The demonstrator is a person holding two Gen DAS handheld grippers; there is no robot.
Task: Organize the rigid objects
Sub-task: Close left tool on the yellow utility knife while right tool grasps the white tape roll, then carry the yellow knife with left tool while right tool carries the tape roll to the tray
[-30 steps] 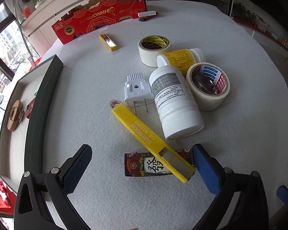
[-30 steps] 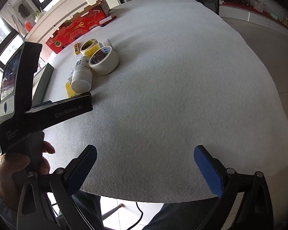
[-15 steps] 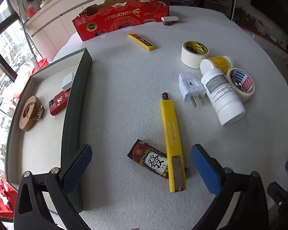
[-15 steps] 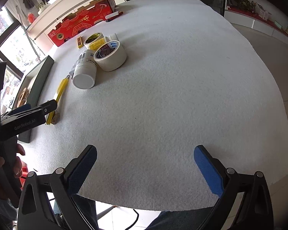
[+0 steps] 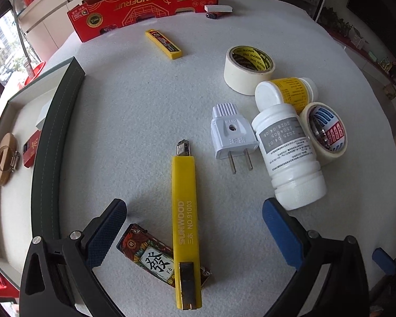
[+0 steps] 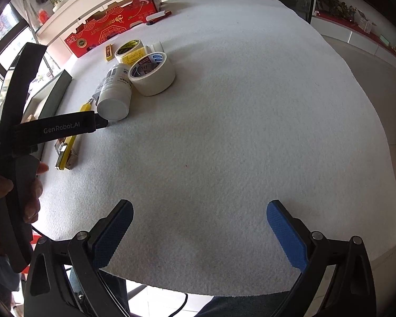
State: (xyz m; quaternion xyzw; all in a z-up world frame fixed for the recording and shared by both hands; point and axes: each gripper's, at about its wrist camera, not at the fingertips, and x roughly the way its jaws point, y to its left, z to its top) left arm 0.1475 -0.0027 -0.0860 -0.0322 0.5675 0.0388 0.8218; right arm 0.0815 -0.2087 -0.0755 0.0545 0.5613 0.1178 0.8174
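Observation:
My left gripper (image 5: 195, 219) is open and empty, its jaws astride a yellow utility knife (image 5: 185, 224) that lies over a patterned card box (image 5: 155, 260). Beyond lie a white plug (image 5: 232, 134), a white bottle (image 5: 290, 158), a yellow-label bottle (image 5: 287, 92), two tape rolls (image 5: 246, 68) (image 5: 327, 132) and a yellow blade case (image 5: 163, 44). A green-rimmed tray (image 5: 52, 142) at left holds a wooden ring (image 5: 4, 158), a red box (image 5: 30, 148) and a white block. My right gripper (image 6: 199, 218) is open and empty over bare white cloth.
A red carton (image 5: 145, 2) stands at the table's far edge, with a white eraser (image 5: 218, 8) and a dark pen beside it. In the right wrist view the left gripper's body (image 6: 52, 129) and the hand holding it fill the left side.
The left gripper has come lower and closer over the yellow knife, which now lies between its jaws. The right gripper has barely moved.

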